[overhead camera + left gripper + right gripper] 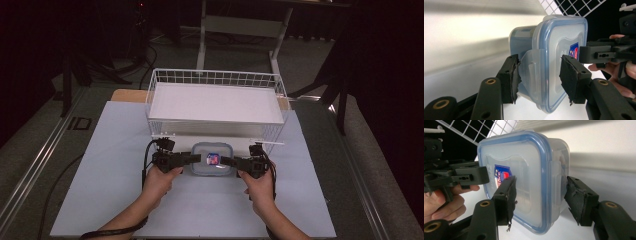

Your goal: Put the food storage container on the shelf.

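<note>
A clear plastic container (212, 160) with a blue-rimmed lid and a red and blue label hangs between my two grippers, just in front of the wire basket. My left gripper (197, 159) is shut on its left end. In the left gripper view the container (559, 50) sits on edge, and the left gripper (539, 80) has one pad on the side latch and one on the lid. My right gripper (225, 161) is shut on the opposite end. In the right gripper view, the right gripper (539, 200) clamps the container (524, 170) across lid and base.
A white wire basket (215, 77) with a flat white bottom stands right behind the container. A pale mat (115, 175) covers the table under both hands. Cables trail from the grippers toward the left. Table legs and dark floor lie beyond the basket.
</note>
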`<state>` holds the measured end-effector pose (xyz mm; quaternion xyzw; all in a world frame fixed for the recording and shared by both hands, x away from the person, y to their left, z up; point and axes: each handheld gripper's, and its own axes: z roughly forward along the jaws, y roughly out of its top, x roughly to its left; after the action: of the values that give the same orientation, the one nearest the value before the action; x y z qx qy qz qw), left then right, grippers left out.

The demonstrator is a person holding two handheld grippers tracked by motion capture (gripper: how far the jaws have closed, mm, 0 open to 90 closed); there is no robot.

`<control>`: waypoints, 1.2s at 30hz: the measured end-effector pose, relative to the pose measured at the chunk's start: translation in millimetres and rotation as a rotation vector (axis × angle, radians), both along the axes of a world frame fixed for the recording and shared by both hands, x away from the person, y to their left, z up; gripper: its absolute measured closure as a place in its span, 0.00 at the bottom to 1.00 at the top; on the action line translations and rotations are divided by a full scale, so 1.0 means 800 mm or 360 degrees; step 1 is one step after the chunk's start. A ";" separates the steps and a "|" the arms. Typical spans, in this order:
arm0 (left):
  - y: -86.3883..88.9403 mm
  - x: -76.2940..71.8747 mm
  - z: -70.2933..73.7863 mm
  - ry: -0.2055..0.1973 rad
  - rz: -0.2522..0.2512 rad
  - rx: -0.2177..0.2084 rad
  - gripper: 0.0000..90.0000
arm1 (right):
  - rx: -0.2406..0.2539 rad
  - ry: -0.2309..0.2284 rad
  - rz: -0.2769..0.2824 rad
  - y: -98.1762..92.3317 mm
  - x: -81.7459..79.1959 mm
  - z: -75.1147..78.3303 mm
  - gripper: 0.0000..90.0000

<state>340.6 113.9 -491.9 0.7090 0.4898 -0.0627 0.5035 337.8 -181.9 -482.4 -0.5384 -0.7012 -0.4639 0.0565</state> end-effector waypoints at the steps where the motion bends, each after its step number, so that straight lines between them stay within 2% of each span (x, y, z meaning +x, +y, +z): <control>1: 0.000 0.003 -0.001 -0.0019 0.0006 -0.0001 0.57 | -0.0015 -0.0028 -0.0012 0.002 0.006 -0.001 0.48; 7: -0.003 0.024 -0.002 -0.0032 0.0066 0.0035 0.56 | 0.0054 -0.0011 -0.0068 0.004 0.023 -0.013 0.48; 9: -0.001 0.032 -0.006 -0.0061 0.0055 0.0050 0.56 | 0.0075 -0.0008 -0.0094 0.005 0.032 -0.020 0.48; 11: -0.002 0.036 -0.010 -0.0032 0.0079 0.0046 0.56 | 0.0069 -0.0005 -0.0096 0.006 0.035 -0.021 0.48; 15: -0.003 0.043 -0.019 -0.0059 0.0095 0.0056 0.56 | 0.0045 -0.0010 -0.0111 0.009 0.045 -0.028 0.47; 18: -0.004 0.049 -0.023 -0.0054 0.0123 0.0044 0.56 | 0.0061 0.0007 -0.0131 0.009 0.052 -0.031 0.47; 20: -0.005 0.053 -0.025 -0.0057 0.0121 0.0059 0.55 | 0.0044 -0.0008 -0.0139 0.010 0.057 -0.033 0.47; 24: -0.004 0.058 -0.027 -0.0083 0.0139 0.0028 0.55 | 0.0050 -0.0019 -0.0169 0.011 0.062 -0.033 0.47; 27: -0.002 0.062 -0.032 -0.0094 0.0158 -0.0022 0.54 | 0.0070 -0.0010 -0.0182 0.010 0.066 -0.034 0.46; 29: -0.003 0.063 -0.035 -0.0136 0.0162 -0.0029 0.54 | 0.0078 -0.0021 -0.0209 0.011 0.067 -0.034 0.46; 30: -0.003 0.064 -0.036 -0.0140 0.0173 -0.0040 0.54 | 0.0064 -0.0033 -0.0216 0.011 0.067 -0.034 0.45; 32: -0.004 0.065 -0.038 -0.0153 0.0190 -0.0054 0.54 | 0.0087 -0.0035 -0.0240 0.011 0.070 -0.036 0.45; 33: -0.005 0.065 -0.038 -0.0189 0.0206 -0.0034 0.53 | 0.0079 -0.0047 -0.0244 0.011 0.071 -0.036 0.44; 34: -0.008 0.064 -0.037 -0.0232 0.0218 0.0015 0.53 | 0.0061 -0.0056 -0.0248 0.012 0.072 -0.035 0.43; 36: -0.012 0.067 -0.038 -0.0250 0.0206 0.0091 0.50 | 0.0009 -0.0058 -0.0255 0.016 0.074 -0.036 0.39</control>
<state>394.3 103.9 -522.5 0.6927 0.4951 0.0397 0.5229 397.4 -169.5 -511.6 -0.5840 -0.6555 -0.4787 0.0078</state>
